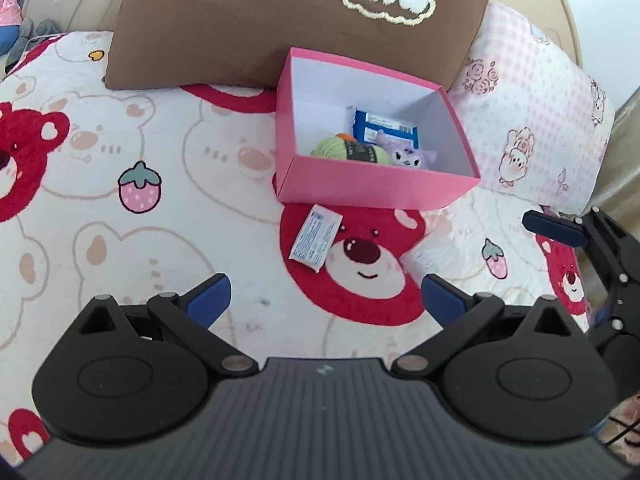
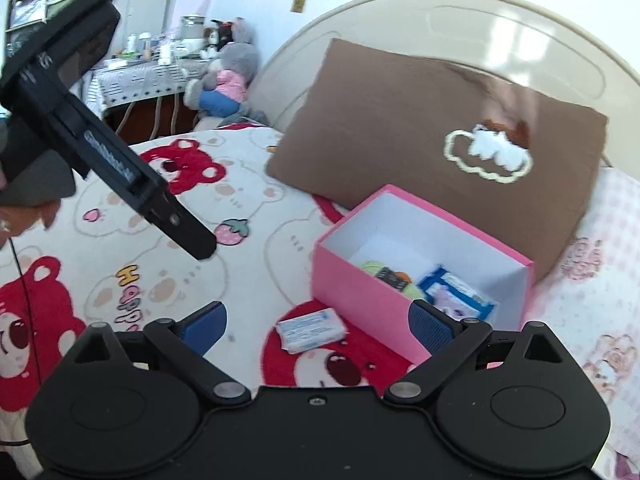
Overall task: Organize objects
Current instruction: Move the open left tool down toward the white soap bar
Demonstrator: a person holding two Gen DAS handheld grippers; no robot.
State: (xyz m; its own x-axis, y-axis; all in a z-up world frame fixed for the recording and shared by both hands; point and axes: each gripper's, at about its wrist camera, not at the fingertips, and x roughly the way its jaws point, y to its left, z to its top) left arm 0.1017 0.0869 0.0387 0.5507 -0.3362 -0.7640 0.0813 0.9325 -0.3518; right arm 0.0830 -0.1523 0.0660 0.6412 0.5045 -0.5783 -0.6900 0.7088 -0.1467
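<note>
From my left wrist cam, going L to R: bear-print bedspread [image 1: 168, 200] fills the left side, w/ a brown pillow [image 1: 248, 20] leaning at the head of the bed. My left gripper [image 1: 326, 298] hangs over the bed, fingers wide, nothing between them. Just ahead of it a small white sachet [image 1: 316, 238] w/ blue print lies flat on a red bear face, just in front of the pink box [image 1: 376, 188] but not touching as far as I can tell. Box is open-topped, white inside, its back against the pillow. Inside: green yarn ball [image 1: 348, 152] at the near wall, purple plush toy [image 1: 408, 154] beside it to the right, blue packet [image 1: 384, 126] behind both. Right of the box, a pink checked pillow [image 1: 536, 120]. At the far right edge one blue finger of the other tool shows.

Right wrist cam: left tool's black body crosses the upper left. Stuffed grey toy [image 2: 232, 76] sits far back beside the headboard [image 2: 460, 20]. My right gripper [image 2: 318, 322] also has fingers wide, empty; the sachet [image 2: 312, 330] lies on the bed between the fingertips in this view, the box [image 2: 360, 292] near the right finger.
</note>
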